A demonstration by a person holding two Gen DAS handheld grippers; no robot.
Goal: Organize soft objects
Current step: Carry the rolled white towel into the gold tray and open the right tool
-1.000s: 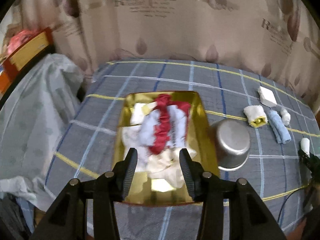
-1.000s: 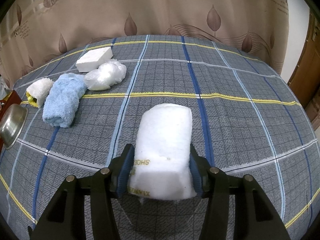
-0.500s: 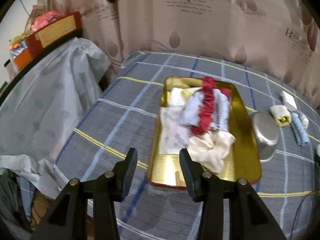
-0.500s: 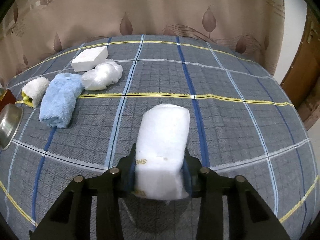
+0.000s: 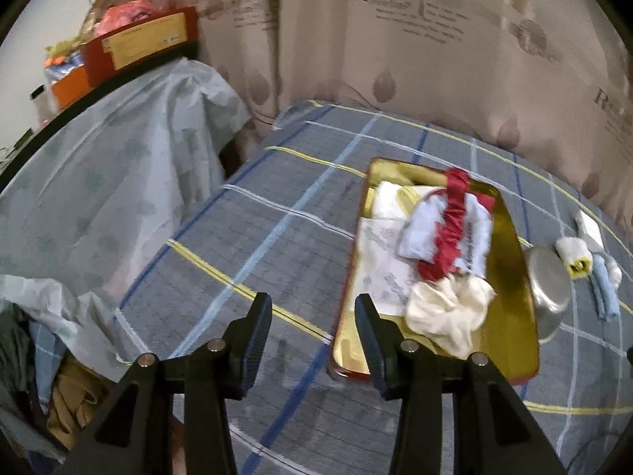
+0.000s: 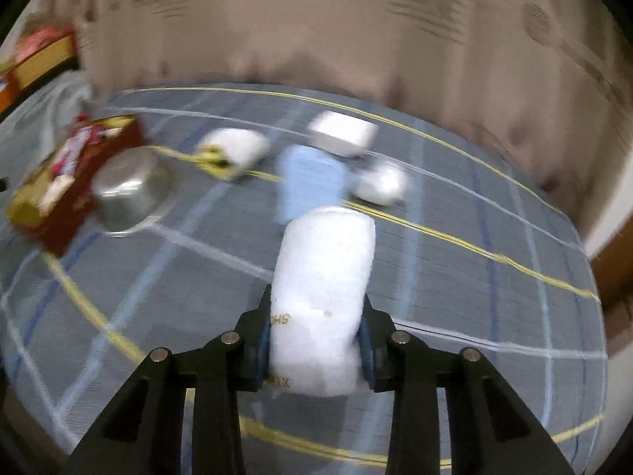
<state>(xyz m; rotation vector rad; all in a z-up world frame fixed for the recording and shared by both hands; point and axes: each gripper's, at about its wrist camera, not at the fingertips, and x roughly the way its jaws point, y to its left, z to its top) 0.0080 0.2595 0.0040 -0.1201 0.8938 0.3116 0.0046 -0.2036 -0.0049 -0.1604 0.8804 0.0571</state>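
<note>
The right gripper (image 6: 316,340) has just been closing its jaws, and they now squeeze the near end of a white foam roll (image 6: 322,289), whose sides bulge past the pads. The roll juts forward above the bench (image 6: 455,277), which wears a grey plaid cloth with yellow, white and blue lines. Gold lettering runs along the roll's left edge; only "SHO" and, lower down, "XI" can be made out, upside down.

This view is smeared by motion. Beyond the roll lie a light blue towel roll (image 6: 310,182), a white block (image 6: 342,134), a clear bag of white stuffing (image 6: 381,184) and a small white roll with a yellow core (image 6: 233,150). To the left sit an overturned steel bowl (image 6: 128,194) and, touching it, a gold tray (image 6: 59,213) with red sides.

The left gripper (image 5: 312,324) hangs with its jaws wide apart and nothing between them, over the cloth just left of the tray's near corner. The tray holds a red scrunchie (image 5: 449,229) on a white printed pouch (image 5: 419,233), whose writing is too blurred to read, and a cream cloth (image 5: 451,312). The curtain (image 5: 395,59) behind shows a large "R" over small illegible lines.
</note>
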